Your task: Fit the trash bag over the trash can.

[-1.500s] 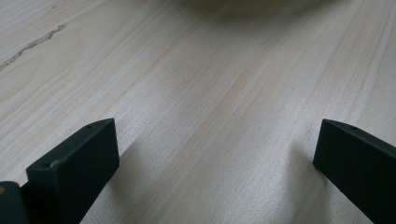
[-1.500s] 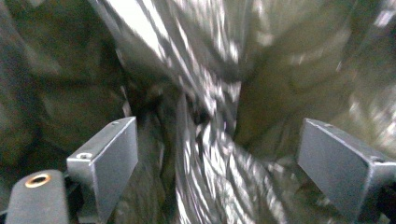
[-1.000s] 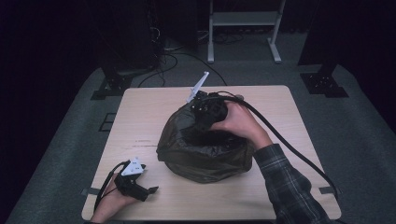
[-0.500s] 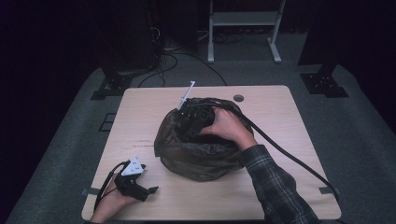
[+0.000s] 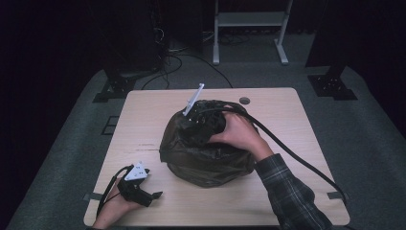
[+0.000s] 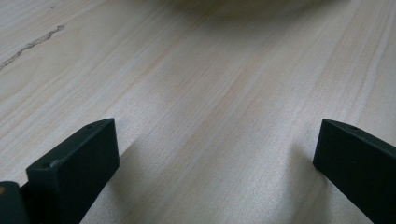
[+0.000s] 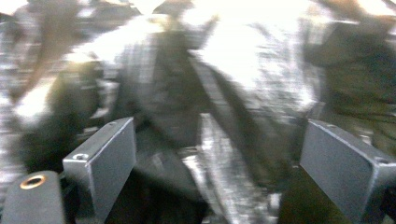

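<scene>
A dark olive bag (image 5: 206, 160) of crumpled fabric sits in a heap at the middle of the wooden table (image 5: 287, 110). My right gripper (image 5: 203, 125) is pushed into the bag's top, its grey plate sticking up at the left. In the right gripper view its jaws stand wide apart over blurred dark folds of the bag (image 7: 187, 112), and the gripper (image 7: 217, 163) is open with nothing held. My left gripper (image 5: 152, 195) rests at the front left of the table, well apart from the bag. It (image 6: 210, 154) is open over bare wood.
The right gripper's thick black cable (image 5: 297, 153) runs off over the table's right front. A small round hole (image 5: 244, 100) lies near the far edge, and a thin dark scratch (image 5: 143, 146) marks the wood left of the bag. A metal stand (image 5: 249, 19) is behind the table.
My right gripper has moved left and down into the top of the bag, and the bag's folds have shifted under the hand. The left gripper has stayed put.
</scene>
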`<state>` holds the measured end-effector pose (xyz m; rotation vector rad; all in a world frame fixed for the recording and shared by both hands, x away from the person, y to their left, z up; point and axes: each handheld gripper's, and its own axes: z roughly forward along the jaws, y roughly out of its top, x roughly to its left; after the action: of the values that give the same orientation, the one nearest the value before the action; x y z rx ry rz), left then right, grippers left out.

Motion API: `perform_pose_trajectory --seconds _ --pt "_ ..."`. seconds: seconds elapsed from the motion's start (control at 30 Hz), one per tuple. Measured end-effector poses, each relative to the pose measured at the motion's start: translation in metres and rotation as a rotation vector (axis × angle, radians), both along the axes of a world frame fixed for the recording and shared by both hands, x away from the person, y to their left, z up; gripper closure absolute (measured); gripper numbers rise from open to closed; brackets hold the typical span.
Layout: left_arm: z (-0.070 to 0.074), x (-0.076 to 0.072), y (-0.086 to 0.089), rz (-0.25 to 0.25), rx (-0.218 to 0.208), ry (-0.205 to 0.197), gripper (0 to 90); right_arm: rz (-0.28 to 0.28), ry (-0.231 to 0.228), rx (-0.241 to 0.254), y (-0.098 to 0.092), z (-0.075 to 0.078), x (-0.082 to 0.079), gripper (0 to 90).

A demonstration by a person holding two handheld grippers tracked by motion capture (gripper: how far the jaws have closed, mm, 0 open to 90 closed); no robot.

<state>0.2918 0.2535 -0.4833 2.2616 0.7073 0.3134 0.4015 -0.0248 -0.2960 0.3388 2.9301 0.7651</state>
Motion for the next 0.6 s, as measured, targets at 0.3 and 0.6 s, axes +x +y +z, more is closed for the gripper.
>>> perform_pose_trajectory --seconds 0.3,0.6 --pt "0.0 0.0 0.0 0.001 0.001 0.0 0.0 0.039 0.013 -0.034 0.007 -0.005 -0.022 9.6" --pt "0.0 0.0 0.0 0.001 0.001 0.0 0.0 -0.02 -0.022 0.029 -0.014 0.015 -0.01 9.6"
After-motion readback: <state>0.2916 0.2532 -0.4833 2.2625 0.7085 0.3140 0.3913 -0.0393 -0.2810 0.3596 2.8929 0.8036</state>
